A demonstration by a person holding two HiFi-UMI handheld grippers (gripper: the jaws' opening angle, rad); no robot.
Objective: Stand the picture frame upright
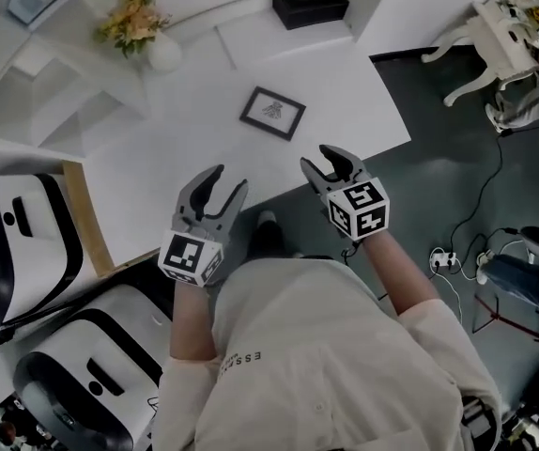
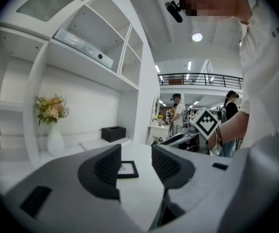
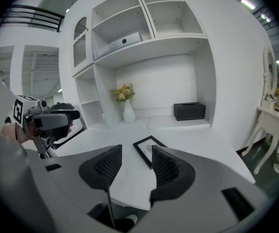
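Note:
A small black picture frame (image 1: 273,113) lies flat on the white table (image 1: 194,158), face up, with a white mat and a small dark print. It also shows between the jaws in the left gripper view (image 2: 126,169) and the right gripper view (image 3: 147,149). My left gripper (image 1: 224,184) hovers open at the table's near edge, short of the frame. My right gripper (image 1: 331,165) is open too, near the frame's right side, touching nothing.
A white vase of flowers (image 1: 147,40) stands at the back left. A black tissue box (image 1: 310,4) sits at the back. White shelving (image 1: 25,111) rises on the left. White machines (image 1: 25,242) stand low left. Cables and a power strip (image 1: 448,259) lie on the dark floor.

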